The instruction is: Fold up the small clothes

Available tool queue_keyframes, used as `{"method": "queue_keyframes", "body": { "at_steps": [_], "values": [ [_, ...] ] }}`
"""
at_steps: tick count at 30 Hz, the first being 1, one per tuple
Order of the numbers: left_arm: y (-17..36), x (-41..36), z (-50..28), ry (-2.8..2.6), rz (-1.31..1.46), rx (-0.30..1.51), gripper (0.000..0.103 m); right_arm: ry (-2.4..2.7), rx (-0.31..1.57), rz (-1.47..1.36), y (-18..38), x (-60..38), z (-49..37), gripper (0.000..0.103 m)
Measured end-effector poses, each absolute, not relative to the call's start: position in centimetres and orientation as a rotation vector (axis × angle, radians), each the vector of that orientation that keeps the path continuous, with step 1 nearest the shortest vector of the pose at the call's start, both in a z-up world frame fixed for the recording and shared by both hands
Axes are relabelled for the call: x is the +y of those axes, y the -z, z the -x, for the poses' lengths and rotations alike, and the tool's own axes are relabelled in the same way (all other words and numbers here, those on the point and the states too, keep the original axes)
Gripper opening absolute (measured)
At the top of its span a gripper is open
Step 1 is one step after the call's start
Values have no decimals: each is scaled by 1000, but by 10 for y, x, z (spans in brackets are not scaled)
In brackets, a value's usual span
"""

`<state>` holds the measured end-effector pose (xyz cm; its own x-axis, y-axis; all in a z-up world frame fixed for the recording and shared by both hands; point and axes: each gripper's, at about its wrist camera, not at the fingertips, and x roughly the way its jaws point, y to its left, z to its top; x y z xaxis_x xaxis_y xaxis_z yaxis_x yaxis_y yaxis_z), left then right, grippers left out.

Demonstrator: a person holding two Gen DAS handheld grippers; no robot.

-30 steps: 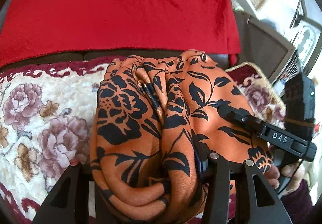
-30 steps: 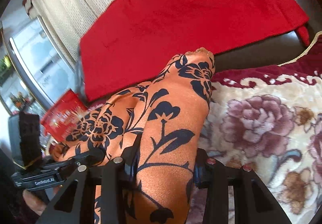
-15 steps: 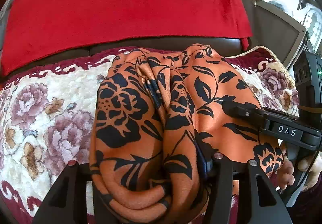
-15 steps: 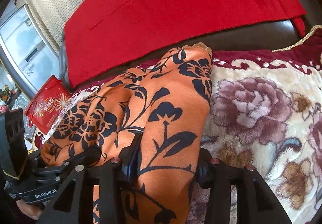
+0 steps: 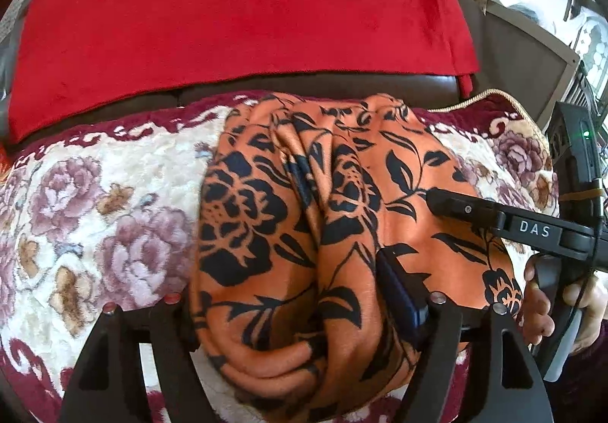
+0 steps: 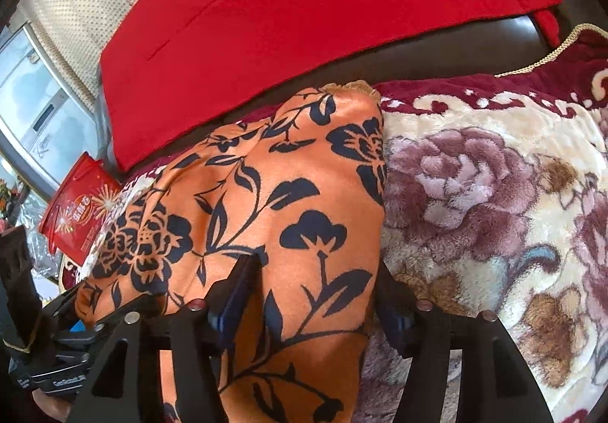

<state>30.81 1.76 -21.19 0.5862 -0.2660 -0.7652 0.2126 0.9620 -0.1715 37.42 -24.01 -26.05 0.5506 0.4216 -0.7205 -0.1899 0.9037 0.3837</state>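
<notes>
Left gripper (image 5: 300, 305) and right gripper (image 6: 307, 305) jaws have just been opening; the orange floral garment (image 5: 334, 217) is straddled, pads seemingly released. It is laid on a floral blanket (image 6: 494, 195), red cloth (image 5: 235, 12) behind.

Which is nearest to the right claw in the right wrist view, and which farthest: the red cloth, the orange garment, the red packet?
1. Orange garment: between the jaws of the right claw, which have just been opening.
2. Red packet: far left, beside the garment.
3. Red cloth: draped at the back, top.
</notes>
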Motion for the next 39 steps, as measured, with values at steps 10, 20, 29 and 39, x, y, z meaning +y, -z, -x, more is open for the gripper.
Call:
{"method": "queue_keyframes", "body": {
  "at_steps": [10, 20, 29, 39],
  "values": [
    [229, 19, -315, 244, 39, 929, 93, -307, 926, -290, 265, -235, -392, 68],
    [206, 48, -301, 251, 114, 870, 94, -235, 852, -235, 252, -244, -383, 69],
    [210, 46, -305, 78, -61, 847, 94, -278, 667, -18, 217, -211, -356, 47],
    [203, 39, -297, 57, -92, 810, 94, -292, 761, 2, 224, -197, -381, 47]
  ]
}}
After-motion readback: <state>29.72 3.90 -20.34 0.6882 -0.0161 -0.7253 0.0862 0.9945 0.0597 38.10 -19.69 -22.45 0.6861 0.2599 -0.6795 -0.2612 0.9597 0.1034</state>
